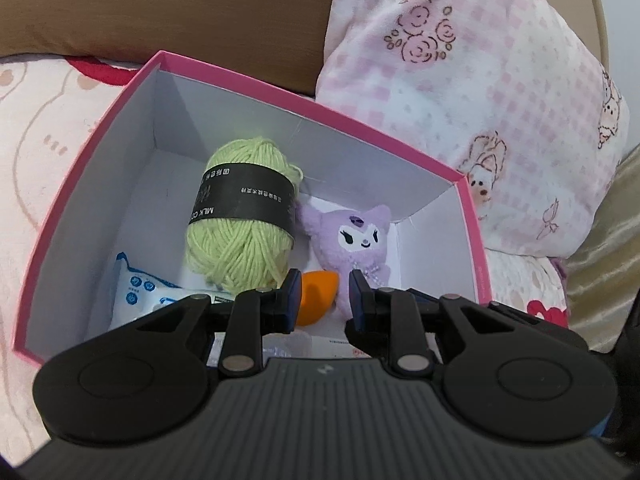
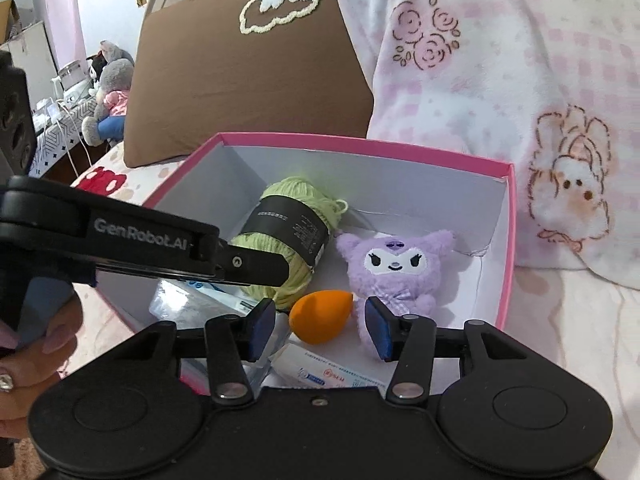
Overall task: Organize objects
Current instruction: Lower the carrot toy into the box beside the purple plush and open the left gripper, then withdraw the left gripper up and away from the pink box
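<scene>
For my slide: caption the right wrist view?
Open right gripper above pink box holding yarn, plush, orange sponge.

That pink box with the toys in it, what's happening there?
Someone is tidying things into the pink cardboard box on the bed. Inside lie a green yarn ball, a purple plush toy, an orange egg-shaped sponge and some white packets. The left tongs and right tongs hang open above, holding nothing.
</scene>
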The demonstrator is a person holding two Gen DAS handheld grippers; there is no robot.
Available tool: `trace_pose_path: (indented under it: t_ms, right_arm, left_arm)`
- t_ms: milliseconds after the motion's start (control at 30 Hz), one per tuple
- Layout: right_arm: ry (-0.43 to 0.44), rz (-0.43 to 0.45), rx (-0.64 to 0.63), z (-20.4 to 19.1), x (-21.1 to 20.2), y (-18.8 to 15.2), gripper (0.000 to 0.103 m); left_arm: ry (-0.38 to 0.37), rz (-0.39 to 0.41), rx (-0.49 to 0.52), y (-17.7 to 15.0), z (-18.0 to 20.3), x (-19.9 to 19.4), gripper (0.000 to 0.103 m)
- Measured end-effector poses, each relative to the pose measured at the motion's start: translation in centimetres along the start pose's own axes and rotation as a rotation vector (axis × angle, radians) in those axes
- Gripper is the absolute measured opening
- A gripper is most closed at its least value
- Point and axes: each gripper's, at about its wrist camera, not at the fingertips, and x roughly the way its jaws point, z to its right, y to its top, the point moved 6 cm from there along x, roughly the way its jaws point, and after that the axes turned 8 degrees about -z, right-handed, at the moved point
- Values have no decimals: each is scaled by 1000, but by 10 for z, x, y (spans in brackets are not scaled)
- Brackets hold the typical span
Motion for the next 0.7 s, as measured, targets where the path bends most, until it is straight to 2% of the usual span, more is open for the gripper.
trace_pose_path:
  t_ms: [133, 400, 500, 633, 700]
  right_arm:
    - [-13, 11, -25, -6, -14, -3, 58]
    - [-38, 49, -19, -9, -51, -11, 60]
    - [-36, 77, 5, -11, -70, -16, 62]
    - [-132, 80, -10, -19, -91, -24, 63]
    - [-100, 89, 6, -24, -102, -23, 63]
  left_arm:
    - [23, 4, 12, -4, 4, -10, 23]
    - [120, 8, 72, -21, 19, -45, 23]
    - [105, 25, 88, -25, 31, -62, 23]
    - [94, 86, 107, -32, 53, -91, 24]
    - [68, 91, 105, -39, 63, -105, 25]
